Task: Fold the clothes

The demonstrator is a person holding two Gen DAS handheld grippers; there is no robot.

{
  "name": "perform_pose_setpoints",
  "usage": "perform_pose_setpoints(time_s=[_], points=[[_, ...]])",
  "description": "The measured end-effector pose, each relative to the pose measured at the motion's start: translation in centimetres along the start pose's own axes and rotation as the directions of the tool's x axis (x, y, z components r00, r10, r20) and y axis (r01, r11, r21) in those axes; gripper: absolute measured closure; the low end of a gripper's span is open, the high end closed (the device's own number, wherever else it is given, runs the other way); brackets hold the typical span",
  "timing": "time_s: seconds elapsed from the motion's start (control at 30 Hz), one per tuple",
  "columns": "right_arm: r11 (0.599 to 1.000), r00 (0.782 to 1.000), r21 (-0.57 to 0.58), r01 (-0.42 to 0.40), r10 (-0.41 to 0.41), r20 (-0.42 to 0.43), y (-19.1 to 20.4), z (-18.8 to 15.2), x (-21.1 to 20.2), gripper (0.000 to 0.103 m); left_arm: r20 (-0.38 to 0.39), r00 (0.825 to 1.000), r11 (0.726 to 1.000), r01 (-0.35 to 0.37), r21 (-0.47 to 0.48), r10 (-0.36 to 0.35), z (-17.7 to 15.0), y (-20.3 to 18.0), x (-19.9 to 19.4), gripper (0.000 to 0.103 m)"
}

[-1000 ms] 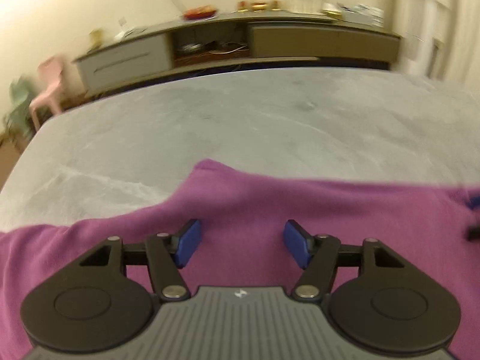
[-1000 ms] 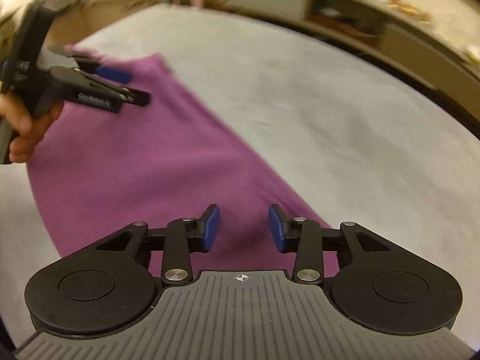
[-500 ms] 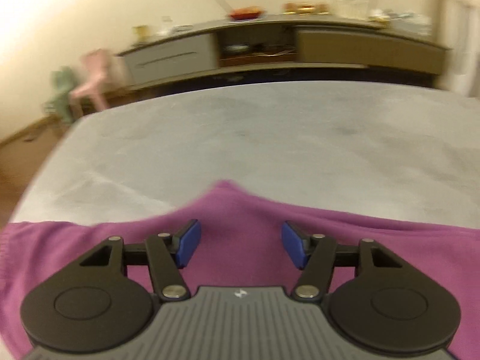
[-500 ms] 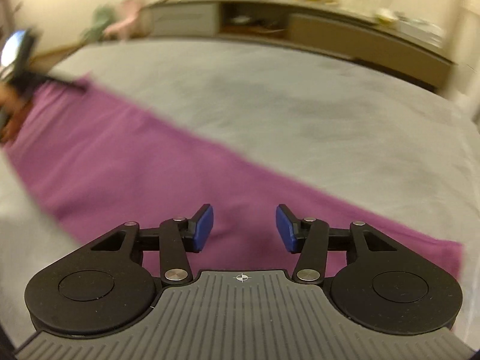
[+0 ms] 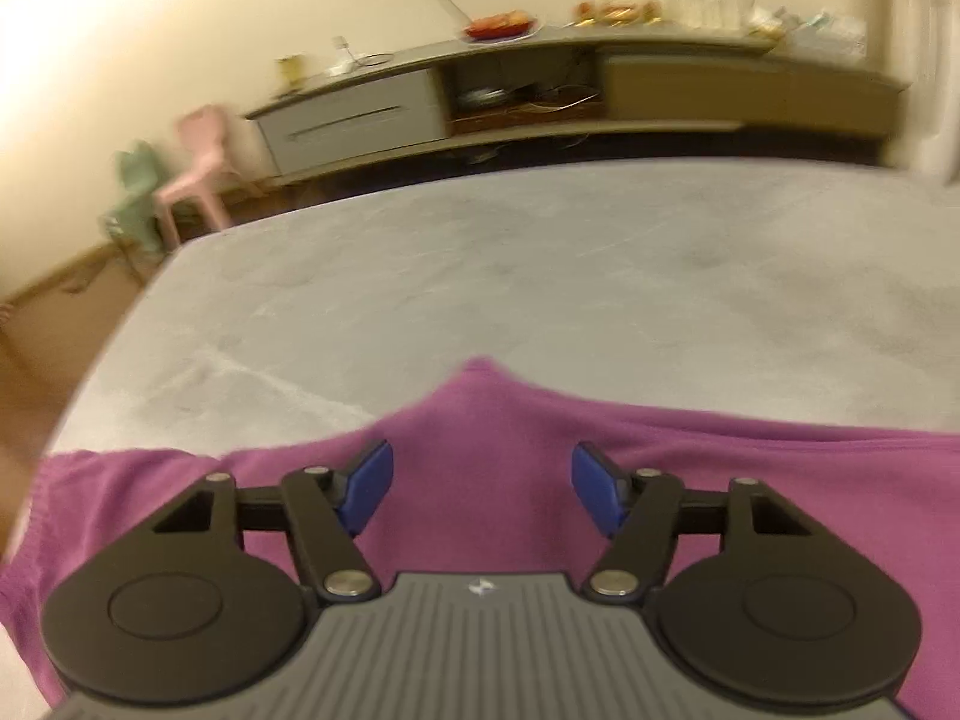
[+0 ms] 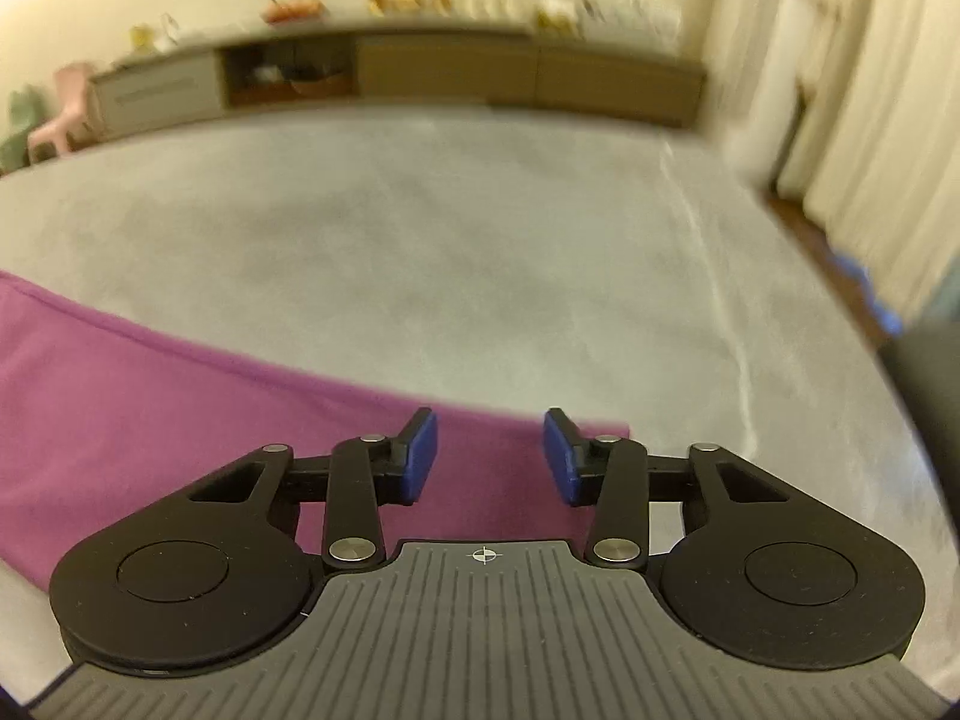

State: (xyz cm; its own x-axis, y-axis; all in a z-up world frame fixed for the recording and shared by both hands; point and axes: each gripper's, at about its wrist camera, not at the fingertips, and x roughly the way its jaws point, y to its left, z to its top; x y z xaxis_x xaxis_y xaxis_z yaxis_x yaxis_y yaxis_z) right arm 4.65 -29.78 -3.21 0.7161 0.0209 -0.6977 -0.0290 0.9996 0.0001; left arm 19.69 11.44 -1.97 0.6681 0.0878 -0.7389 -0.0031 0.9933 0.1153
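Observation:
A purple garment (image 5: 486,438) lies flat on a grey marbled table (image 5: 480,276). In the left wrist view its far edge rises to a small peak just ahead of my left gripper (image 5: 480,489), which hovers open over the cloth with nothing between its blue pads. In the right wrist view the same purple garment (image 6: 180,402) stretches away to the left, and its right end stops near my right gripper (image 6: 489,456). That gripper is open too, above the cloth's end corner, holding nothing.
Beyond the table's far edge stands a long low sideboard (image 5: 540,102) with dishes on top. A pink chair (image 5: 201,162) sits at the far left. Curtains (image 6: 870,120) hang at the right. Bare tabletop (image 6: 480,252) stretches ahead of both grippers.
Both grippers have swung and pulled back toward the garment's near side. The right one turned right to the cloth's end, and the left gripper is gone from its view. Both stayed open.

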Motion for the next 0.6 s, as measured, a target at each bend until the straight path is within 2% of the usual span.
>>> perform_pose_setpoints(time_s=[0.07,0.13,0.17,0.2,0.23,0.27,0.3,0.4,0.5,0.6], points=[[0.997,0.997,-0.045,-0.064,0.066,0.044,1.9,0.5,-1.0,0.056,-0.009,0.987,0.987,0.16,0.014,-0.16,-1.3,-1.5,-2.8,0.033],[0.978,0.989,-0.149,-0.148,0.148,-0.012,4.3,0.1,-0.5,0.053,-0.054,0.964,0.962,0.264,0.07,-0.261,-3.5,-3.7,-4.4,0.032],[0.972,0.989,-0.184,-0.148,0.141,-0.054,4.9,-0.3,0.3,0.053,-0.083,0.956,0.951,0.288,0.11,-0.28,-4.8,-4.9,-4.8,0.032],[0.965,0.987,-0.215,-0.148,0.13,-0.096,5.3,-0.7,1.1,0.053,-0.106,0.957,0.947,0.283,0.151,-0.269,-5.9,-5.7,-4.8,0.033],[0.967,0.985,-0.219,-0.129,0.1,-0.139,5.0,-1.1,2.0,0.049,-0.109,0.961,0.946,0.27,0.18,-0.254,-6.8,-6.0,-4.7,0.03],[0.973,0.989,-0.212,-0.086,0.058,-0.133,4.4,-1.1,2.3,0.043,-0.093,0.966,0.945,0.257,0.2,-0.242,-7.6,-6.0,-4.7,0.028],[0.978,0.992,-0.206,-0.043,0.017,-0.128,3.7,-1.0,2.5,0.043,-0.083,0.97,0.948,0.242,0.207,-0.23,-8.0,-5.8,-4.8,0.02],[0.979,0.988,-0.185,0.086,-0.108,-0.114,1.8,-0.8,3.4,0.043,-0.077,0.98,0.965,0.195,0.173,-0.184,-7.9,-4.2,-5.4,0.022],[0.963,0.967,-0.163,0.214,-0.232,-0.102,-0.1,-0.6,4.3,0.043,-0.062,0.988,0.979,0.15,0.139,-0.143,-7.7,-2.5,-6.1,0.031],[0.93,0.93,-0.14,0.34,-0.354,-0.094,-1.9,-0.4,5.2,0.043,0.021,0.995,0.992,0.1,0.081,-0.102,-7.3,1.2,-7.3,0.03]])
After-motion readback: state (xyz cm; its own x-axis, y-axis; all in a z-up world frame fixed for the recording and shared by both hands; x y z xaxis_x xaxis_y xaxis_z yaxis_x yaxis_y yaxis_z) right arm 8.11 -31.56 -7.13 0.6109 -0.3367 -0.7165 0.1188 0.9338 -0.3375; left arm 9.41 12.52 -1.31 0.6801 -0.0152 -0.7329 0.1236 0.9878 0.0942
